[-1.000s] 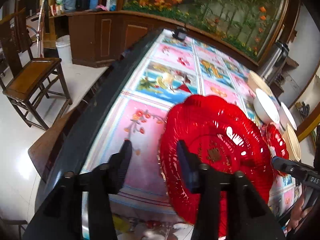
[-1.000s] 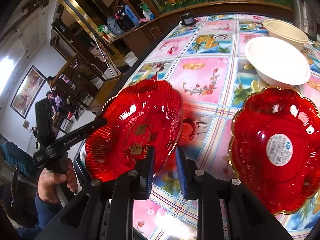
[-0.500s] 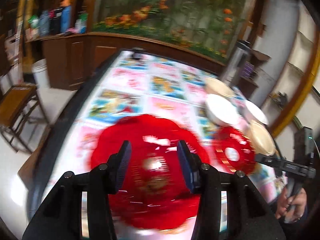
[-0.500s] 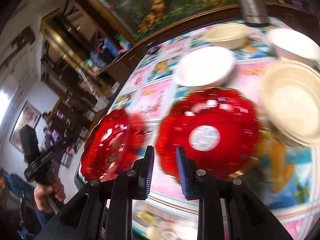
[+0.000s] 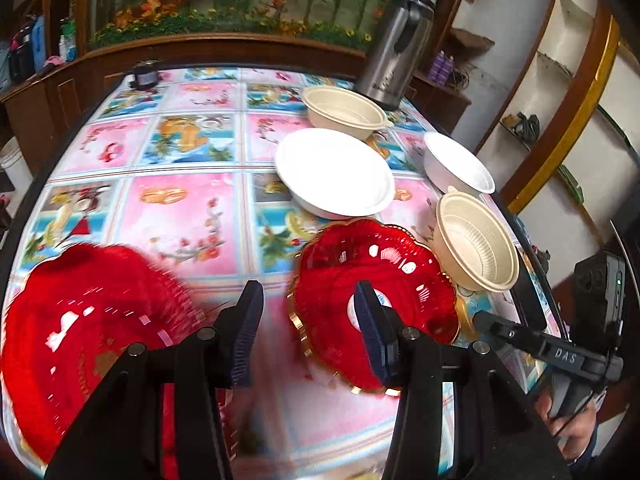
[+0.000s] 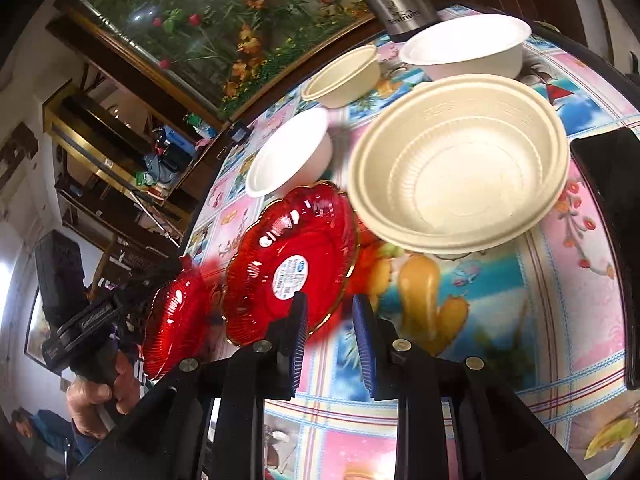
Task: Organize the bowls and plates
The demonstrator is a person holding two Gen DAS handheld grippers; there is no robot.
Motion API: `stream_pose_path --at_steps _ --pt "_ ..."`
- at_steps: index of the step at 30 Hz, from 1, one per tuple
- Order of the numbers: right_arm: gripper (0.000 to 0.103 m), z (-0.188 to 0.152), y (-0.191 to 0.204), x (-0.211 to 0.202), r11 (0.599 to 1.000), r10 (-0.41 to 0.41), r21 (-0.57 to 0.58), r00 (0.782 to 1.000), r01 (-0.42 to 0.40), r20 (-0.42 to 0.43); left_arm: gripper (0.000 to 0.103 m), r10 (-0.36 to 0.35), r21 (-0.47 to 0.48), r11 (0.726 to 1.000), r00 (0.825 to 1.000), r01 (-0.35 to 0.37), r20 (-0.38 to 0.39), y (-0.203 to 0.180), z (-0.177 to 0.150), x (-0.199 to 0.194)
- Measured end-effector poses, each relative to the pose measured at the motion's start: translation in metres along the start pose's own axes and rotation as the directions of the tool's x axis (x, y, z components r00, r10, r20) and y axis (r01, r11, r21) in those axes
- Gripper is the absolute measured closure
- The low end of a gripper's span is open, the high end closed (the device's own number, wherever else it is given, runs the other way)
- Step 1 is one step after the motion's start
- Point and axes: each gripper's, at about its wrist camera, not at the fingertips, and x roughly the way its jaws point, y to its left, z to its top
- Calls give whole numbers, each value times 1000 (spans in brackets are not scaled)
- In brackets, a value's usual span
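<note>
My left gripper [image 5: 308, 328] hangs over a table [image 5: 188, 216] covered in glossy oilcloth printed with pink and blue picture squares; its ribbed blue pads stand moderately apart with nothing between them. At lower left of the left view a red, fluted, translucent plate [image 5: 88, 340] lies motion-blurred at the table edge, and right of centre lies a second red scalloped plate [image 5: 372, 280] with a gilt rim and a round white label. Above it sit a smooth white bowl [image 5: 336, 172], a cream bowl [image 5: 344, 112] with a lip tab, another white bowl [image 5: 456, 164] at right, and a ribbed cream bowl [image 5: 476, 240] just beside the labelled plate. A steel flask [image 5: 394, 48] stands at the far edge. My right gripper [image 6: 330, 332], in the right view, has its pads narrowly parted and empty over the cloth, the labelled plate's rim just to their left. Only the right view shows the ribbed cream bowl's concentric rings close up and a dark flat object [image 6: 616, 216] at the right edge; only the left view shows the first red plate whole.
</note>
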Motion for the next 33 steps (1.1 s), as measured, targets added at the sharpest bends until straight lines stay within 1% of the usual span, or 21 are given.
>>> stream_pose_path --at_steps 2,4,5,10,12,14,16,18,19,21,23,25,27,33 --pt "77 1 -3 2 1000 -3 9 1000 3 -4 58 17 0 1000 1000 -17 -17 -5 4 8" --pt "77 3 -3 7 1000 -12 17 1000 13 -16 58 19 11 1000 999 -19 -35 -9 8 18" --pt "77 3 -4 7 1000 -11 21 1000 11 -17 58 37 25 999 998 -36 -47 -11 10 24" --pt "77 3 -4 13 1000 -16 18 1000 17 -24 58 72 19 997 993 -71 -92 -7 15 48" --pt "77 3 -3 16 1000 -23 7 999 23 -26 58 55 10 998 991 -54 -126 -6 14 58" --pt "77 3 -3 19 1000 -28 5 999 28 -31 58 29 -11 999 989 -30 -143 -5 11 65" --pt "77 4 -1 22 1000 -28 3 999 28 -40 62 26 -8 1000 988 -27 -152 -6 9 69" --pt "77 4 -1 27 999 -39 2 998 39 -49 76 23 7 1000 989 -22 -144 -10 4 69" --pt "77 4 -1 30 999 -33 3 998 33 -53 79 19 12 1000 989 -17 -148 -11 2 70" --pt "77 4 1 34 998 -61 -16 996 60 -59 80 18 25 1000 990 -15 -138 -16 -4 66" --pt "78 3 1 35 998 -67 -18 997 66 -50 80 30 43 999 992 -25 -124 -20 -8 63" --pt "81 3 0 33 997 -79 -30 996 78 -40 80 14 31 999 993 -11 -116 -20 -12 61" --pt "81 2 -1 28 996 -87 -35 996 87 -21 80 -5 22 1000 994 8 -111 -20 -17 58" --pt "81 3 6 18 992 -103 -70 995 103 7 80 -3 33 999 997 6 -79 -26 -29 46"
